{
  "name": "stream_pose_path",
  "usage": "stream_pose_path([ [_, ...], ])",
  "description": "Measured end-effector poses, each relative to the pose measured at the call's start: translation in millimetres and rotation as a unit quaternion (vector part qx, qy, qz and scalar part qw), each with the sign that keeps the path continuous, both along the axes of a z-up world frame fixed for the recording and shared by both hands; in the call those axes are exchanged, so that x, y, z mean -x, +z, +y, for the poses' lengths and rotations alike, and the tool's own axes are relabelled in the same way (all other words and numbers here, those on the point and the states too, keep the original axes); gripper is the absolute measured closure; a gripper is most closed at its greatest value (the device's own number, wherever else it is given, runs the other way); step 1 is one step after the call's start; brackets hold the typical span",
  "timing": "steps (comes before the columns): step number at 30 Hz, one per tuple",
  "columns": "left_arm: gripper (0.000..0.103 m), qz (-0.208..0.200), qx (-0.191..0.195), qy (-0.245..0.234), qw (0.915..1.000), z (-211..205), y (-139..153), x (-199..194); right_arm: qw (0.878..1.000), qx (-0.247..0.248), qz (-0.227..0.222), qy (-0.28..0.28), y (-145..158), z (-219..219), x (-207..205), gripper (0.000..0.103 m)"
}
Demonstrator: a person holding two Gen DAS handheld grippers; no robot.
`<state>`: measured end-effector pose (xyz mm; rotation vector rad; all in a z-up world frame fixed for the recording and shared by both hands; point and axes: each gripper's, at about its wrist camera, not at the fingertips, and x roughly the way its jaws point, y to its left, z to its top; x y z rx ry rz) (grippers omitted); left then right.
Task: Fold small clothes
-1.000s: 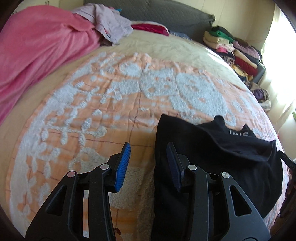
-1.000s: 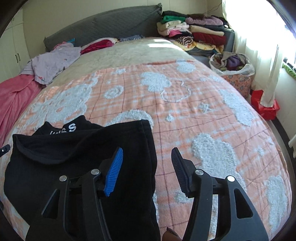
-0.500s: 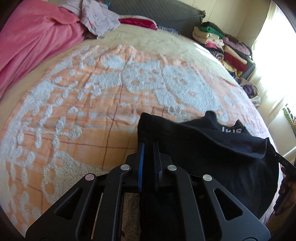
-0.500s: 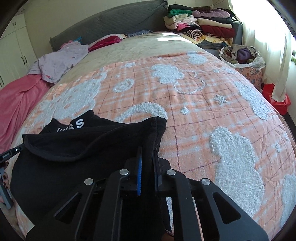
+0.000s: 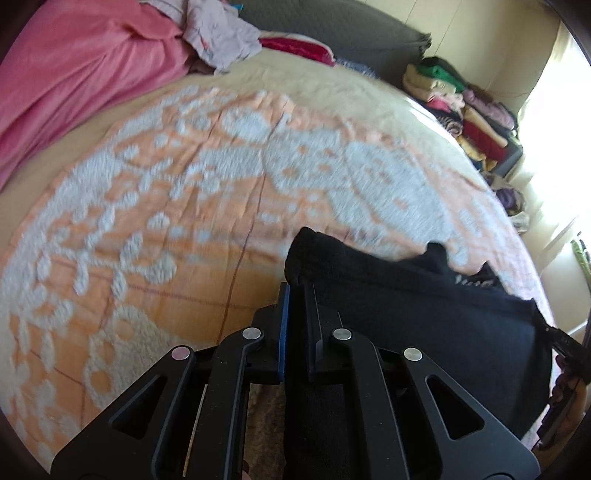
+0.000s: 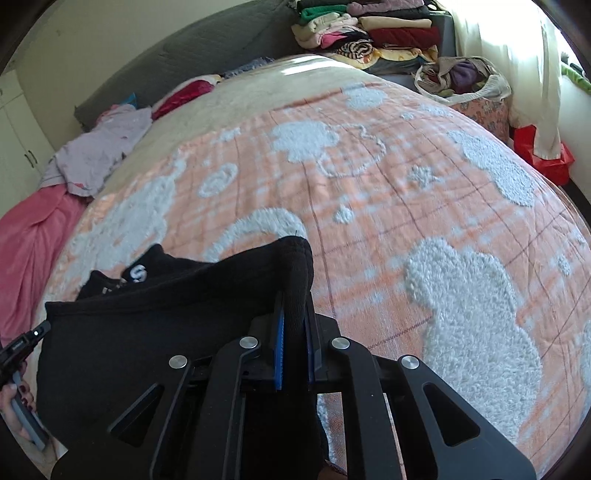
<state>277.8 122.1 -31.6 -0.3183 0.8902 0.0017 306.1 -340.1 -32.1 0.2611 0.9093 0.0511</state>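
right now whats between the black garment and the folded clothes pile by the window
In the right wrist view, only bare orange bedspread and beige blanket lie between the black garment and the folded clothes pile.

The right tool point(image 6: 294, 345) is closed on one corner of the black garment point(image 6: 159, 332), which is pinched between its blue pads. The garment hangs to the left over the orange-and-white blanket point(image 6: 388, 206) on the bed.

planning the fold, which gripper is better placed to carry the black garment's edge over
Neither clearly: the left gripper and right gripper are each shut on a near corner of the black garment, so they likely move together.
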Motion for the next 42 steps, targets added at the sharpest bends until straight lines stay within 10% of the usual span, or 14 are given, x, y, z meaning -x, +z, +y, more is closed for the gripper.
stream_pose_path([
  [21, 0.077, -0.015, -0.071, -0.021, 0.9971, -24.9, 24.0, 28.2, 0.998, 0.039, -0.052, 0.006, 38.3, 6.9, 57.1, 0.044],
  [42, 0.052, -0.037, -0.088, -0.079, 0.9923, -74.1, 51.1, 90.7, 0.99, 0.079, -0.063, 0.096, 43.1, 63.4, 127.3, 0.04],
])
